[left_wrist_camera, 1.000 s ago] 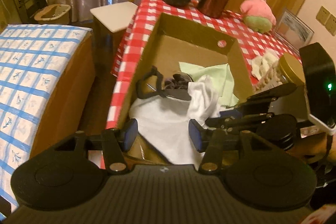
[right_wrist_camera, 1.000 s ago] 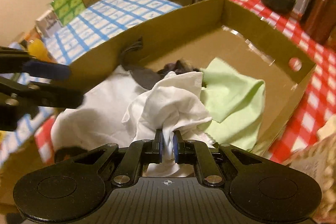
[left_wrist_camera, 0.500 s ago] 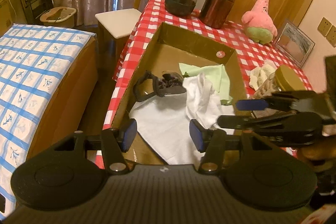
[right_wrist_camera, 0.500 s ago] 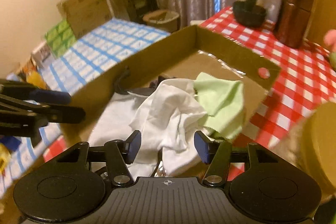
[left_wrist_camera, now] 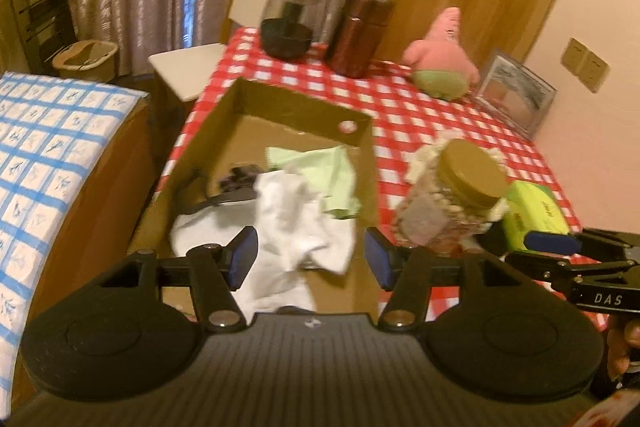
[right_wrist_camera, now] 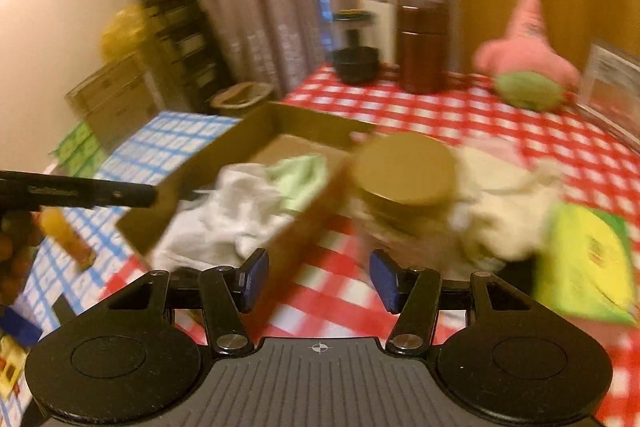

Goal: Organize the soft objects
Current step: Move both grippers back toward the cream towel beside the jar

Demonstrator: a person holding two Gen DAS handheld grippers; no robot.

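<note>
A cardboard box (left_wrist_camera: 296,105) on the red checked table holds a white cloth (left_wrist_camera: 296,223), a pale green cloth (left_wrist_camera: 332,171) and a dark item (left_wrist_camera: 240,177). My left gripper (left_wrist_camera: 311,261) is open and empty above the box's near end. My right gripper (right_wrist_camera: 318,277) is open and empty over the tablecloth, right of the box (right_wrist_camera: 304,129). A cream cloth (right_wrist_camera: 504,203) lies beside a gold-lidded jar (right_wrist_camera: 404,167). A pink starfish plush (left_wrist_camera: 440,57) sits at the far side, also in the right wrist view (right_wrist_camera: 524,59).
A dark bowl (left_wrist_camera: 286,37) and a brown canister (left_wrist_camera: 358,31) stand at the table's far edge. A picture frame (left_wrist_camera: 516,95) leans at the right. A green tissue pack (right_wrist_camera: 584,259) lies near the jar. A blue checked surface (left_wrist_camera: 48,155) is at left.
My right gripper opened, let go of the white cloth in the box and drew back to the right over the tablecloth. My left gripper rose and stayed open.
</note>
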